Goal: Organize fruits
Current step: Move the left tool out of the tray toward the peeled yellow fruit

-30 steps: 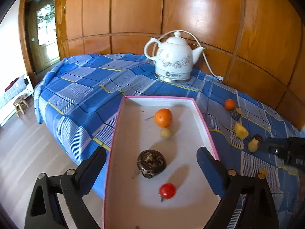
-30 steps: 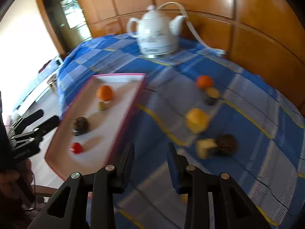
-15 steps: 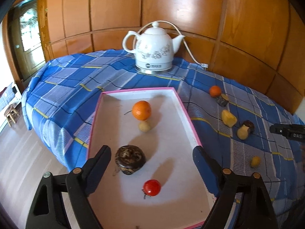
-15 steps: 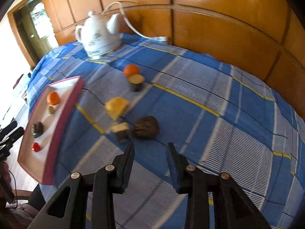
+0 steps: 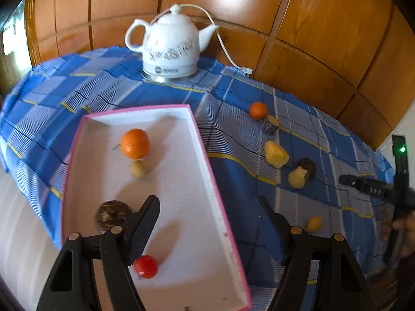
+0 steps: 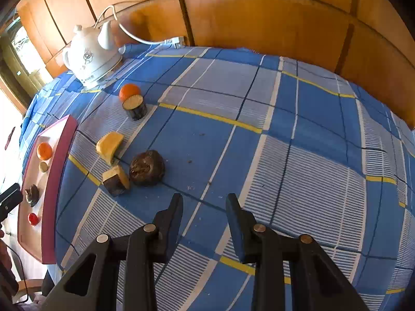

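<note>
Fruit nearest your right gripper (image 6: pixel 203 207), jaws spread and empty: the dark round one (image 6: pixel 147 164); straddle it squarely. Left gripper (image 5: pixel 208 215) hangs wide apart over the tray (image 5: pixel 207 160)

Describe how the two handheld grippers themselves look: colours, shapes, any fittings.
Both the left gripper and right gripper are matte black plastic with triangular cut-out frames and round metal pivot pins. The left fingers have ribbed inner faces; the right fingers look dark blue inside. No cables or sleeves show.
</note>
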A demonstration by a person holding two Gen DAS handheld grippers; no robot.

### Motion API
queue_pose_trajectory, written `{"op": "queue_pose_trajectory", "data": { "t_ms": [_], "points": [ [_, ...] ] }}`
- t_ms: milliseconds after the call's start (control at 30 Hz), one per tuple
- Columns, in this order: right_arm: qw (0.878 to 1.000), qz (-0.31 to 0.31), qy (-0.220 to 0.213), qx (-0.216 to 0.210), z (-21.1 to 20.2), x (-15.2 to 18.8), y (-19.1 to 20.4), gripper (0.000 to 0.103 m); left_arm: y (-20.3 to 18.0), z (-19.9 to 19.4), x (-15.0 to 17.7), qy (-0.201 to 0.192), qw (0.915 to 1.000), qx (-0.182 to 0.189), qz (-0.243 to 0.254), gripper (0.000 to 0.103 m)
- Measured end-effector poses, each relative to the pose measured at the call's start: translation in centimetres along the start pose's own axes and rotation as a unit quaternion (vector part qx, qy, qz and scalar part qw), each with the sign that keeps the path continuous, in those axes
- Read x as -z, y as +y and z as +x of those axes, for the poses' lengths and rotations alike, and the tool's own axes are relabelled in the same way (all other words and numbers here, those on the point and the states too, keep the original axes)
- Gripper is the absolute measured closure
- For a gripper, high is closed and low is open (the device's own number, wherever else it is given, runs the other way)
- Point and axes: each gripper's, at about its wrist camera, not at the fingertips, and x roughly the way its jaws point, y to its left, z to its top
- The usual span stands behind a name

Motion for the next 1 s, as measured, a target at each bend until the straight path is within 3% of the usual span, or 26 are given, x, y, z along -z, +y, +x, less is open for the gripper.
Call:
{"op": "queue_pose_trajectory", "data": {
  "t_ms": [400, 800, 1000],
  "points": [
    [0.999, 0.024, 0.021, -0.009, 0.4, 0.0, -0.3, 0.069, -4.1, 2.7, -2.3, 0.037, 0.9972, 0.051, 0.040, 0.050],
    [0.999, 0.031, 0.012, -0.016, -0.3, -0.2, -0.2, 0.069, -9.1, 8.2, -5.9, 0.078, 0.9922, 0.074, 0.063, 0.050],
    [0.999, 0.038, 0.004, -0.023, -0.6, -0.5, -0.4, 0.069, -11.3, 11.4, -6.9, 0.100, 0.9893, 0.081, 0.069, 0.041]
  ]
}}
